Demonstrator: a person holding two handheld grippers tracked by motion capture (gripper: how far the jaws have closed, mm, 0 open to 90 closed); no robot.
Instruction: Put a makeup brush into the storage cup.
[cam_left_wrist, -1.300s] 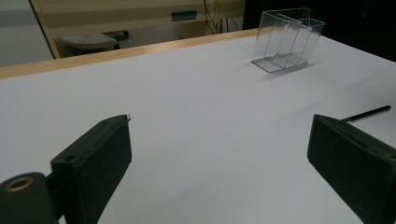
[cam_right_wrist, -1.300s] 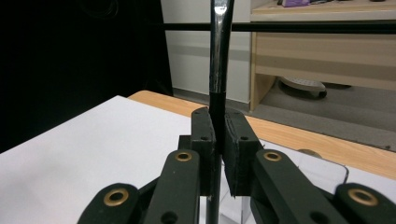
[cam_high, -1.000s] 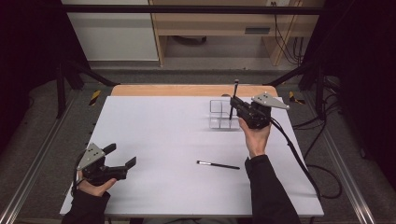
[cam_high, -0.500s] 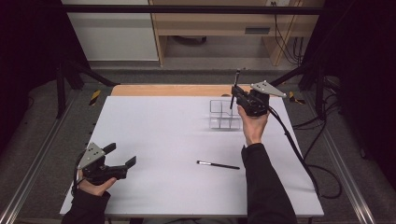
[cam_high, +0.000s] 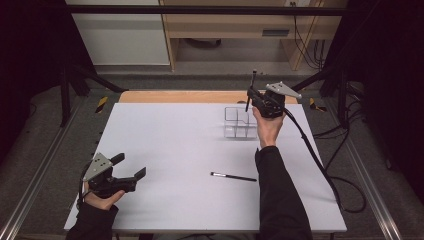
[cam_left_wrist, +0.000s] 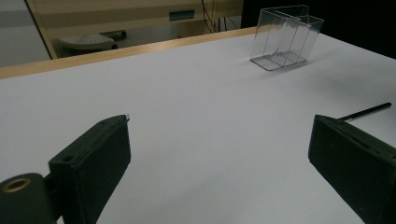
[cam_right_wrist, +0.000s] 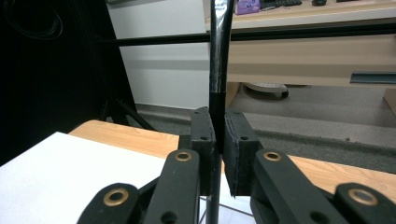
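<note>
At the near left corner of the white table (cam_high: 175, 150), well apart from the clear box (cam_high: 240, 122), the left gripper (cam_high: 131, 167) rests low in a hand (cam_high: 100, 197), its jaws spread wide with nothing between them. In the left gripper view those jaws frame bare tabletop, with the clear box (cam_left_wrist: 286, 37) standing far off toward the wooden far edge.

Nearer the person than the box, a black pen (cam_high: 233, 176) lies flat on the table, well apart from the box; its tip shows in the left gripper view (cam_left_wrist: 366, 112) just beyond one jaw.

The clear box is upright and split into compartments. Just above its right side the right gripper (cam_high: 252, 96) is held up in the air, jaws pressed together on a thin black stick (cam_high: 251, 90) that stands nearly upright. The right gripper view shows the stick (cam_right_wrist: 219, 70) pinched between the two pads and rising past them.
</note>
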